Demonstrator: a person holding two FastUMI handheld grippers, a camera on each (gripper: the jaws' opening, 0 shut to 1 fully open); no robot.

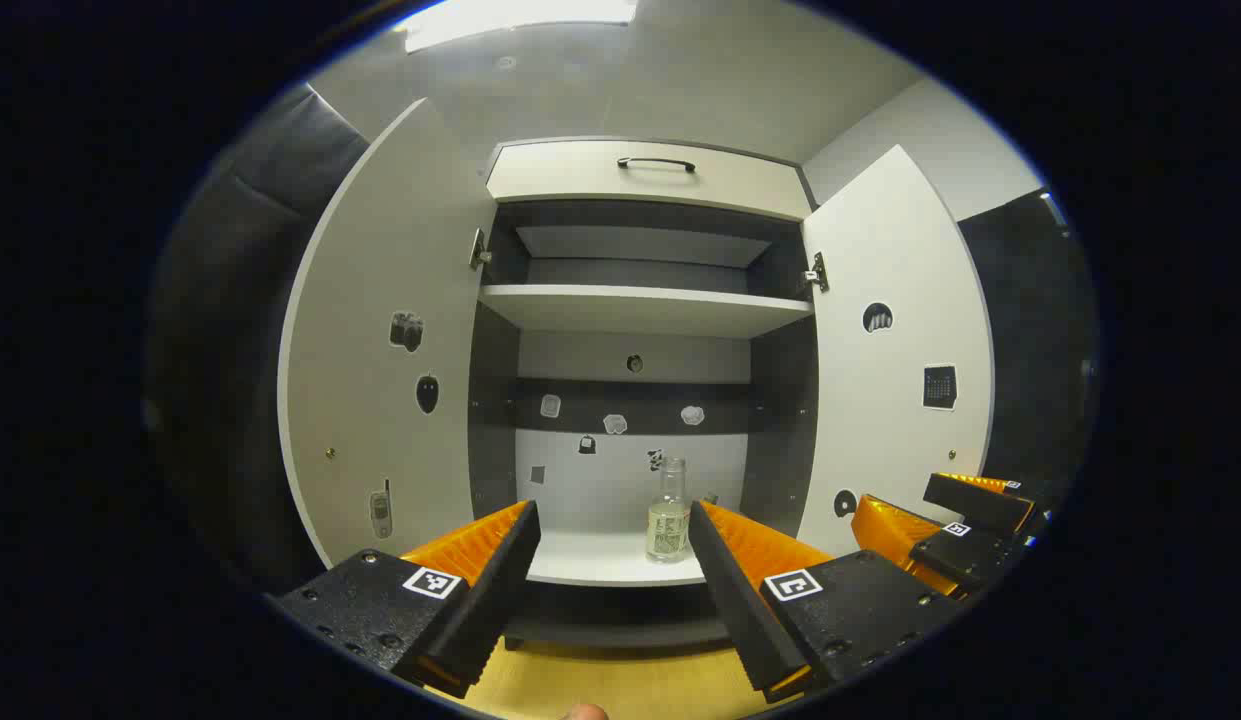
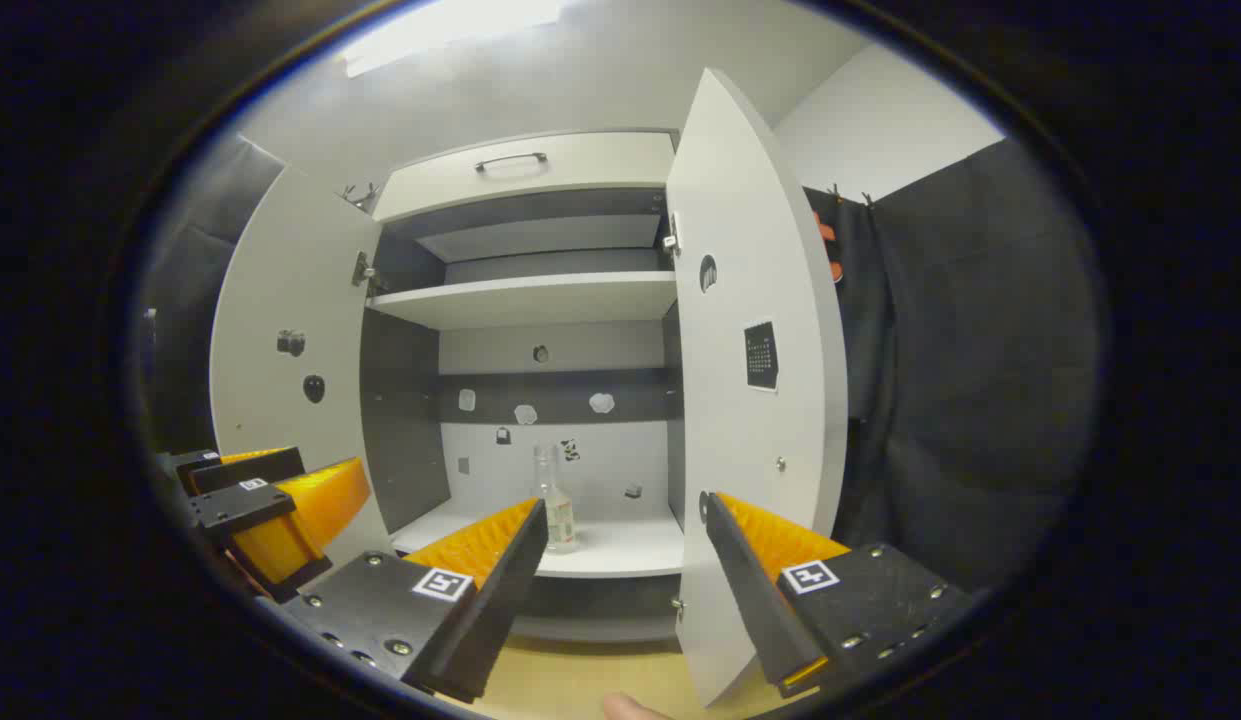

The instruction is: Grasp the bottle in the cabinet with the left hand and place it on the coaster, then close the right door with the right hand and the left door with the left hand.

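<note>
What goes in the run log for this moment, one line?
stage: approach | bottle: upright on lower shelf, untouched | left gripper: open, short of cabinet | right gripper: open, idle | both doors: open

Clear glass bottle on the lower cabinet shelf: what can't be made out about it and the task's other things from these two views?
- Clear glass bottle: label too small to make out in the left gripper view; in the right gripper view the right gripper finger covers its lower left.
- Coaster: I cannot place it anywhere.
- White right cabinet door: bottom corner runs behind the right gripper's finger.
- Cabinet door stickers: too small to identify.
</note>
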